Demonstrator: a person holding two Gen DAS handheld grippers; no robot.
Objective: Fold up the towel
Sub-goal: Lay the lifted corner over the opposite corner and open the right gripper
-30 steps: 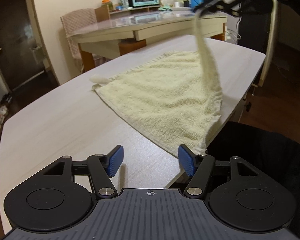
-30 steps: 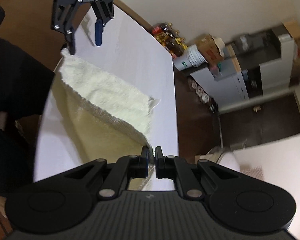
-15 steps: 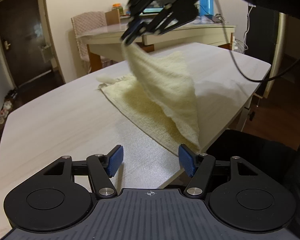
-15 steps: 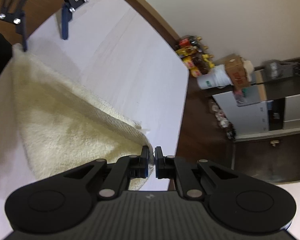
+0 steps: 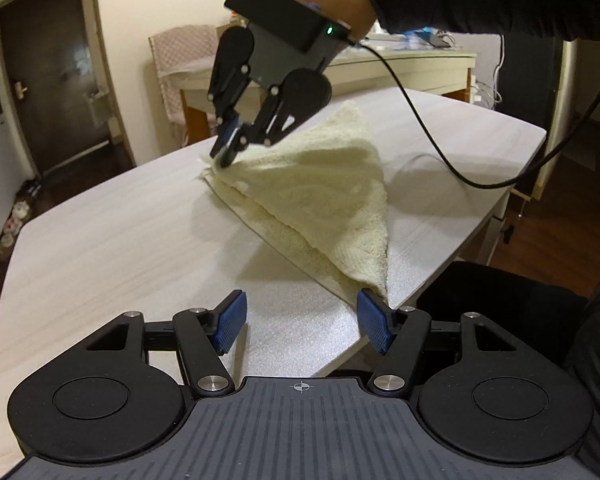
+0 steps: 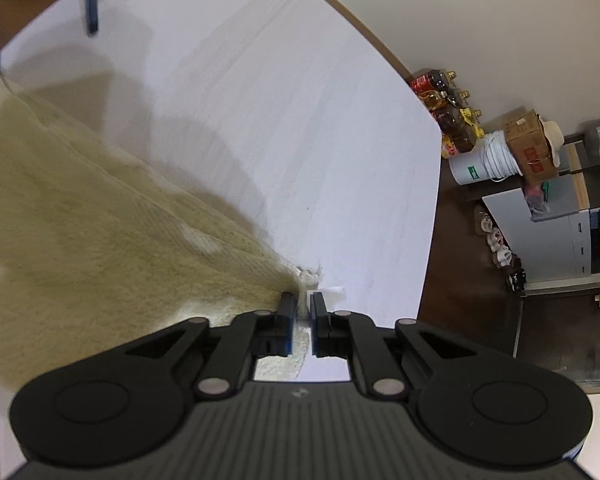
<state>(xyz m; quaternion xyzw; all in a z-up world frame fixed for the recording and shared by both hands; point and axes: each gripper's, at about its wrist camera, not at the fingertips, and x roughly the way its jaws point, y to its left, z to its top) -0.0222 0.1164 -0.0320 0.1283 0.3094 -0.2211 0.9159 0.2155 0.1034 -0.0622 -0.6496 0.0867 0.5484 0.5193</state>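
A pale yellow towel (image 5: 320, 188) lies on the light wooden table (image 5: 120, 240), folded over itself into a triangle. My right gripper (image 5: 226, 152) is shut on one towel corner and holds it low over the towel's far left corner. In the right wrist view the gripper (image 6: 303, 312) pinches that corner, with the towel (image 6: 80, 232) spreading to the left. My left gripper (image 5: 300, 320) is open and empty, just above the table's near edge. Its right fingertip (image 5: 370, 318) is beside the towel's near corner.
A second table (image 5: 380, 68) with a chair (image 5: 180, 68) stands behind. A black cable (image 5: 480, 182) hangs over the table's right side. A dark door (image 5: 52, 92) is at the left. Bottles, a bucket and a box (image 6: 500, 148) sit on the floor.
My right gripper has carried the towel corner from high at the right across and down to the far left corner, folding the towel over. My left gripper has stayed open and nearly still.
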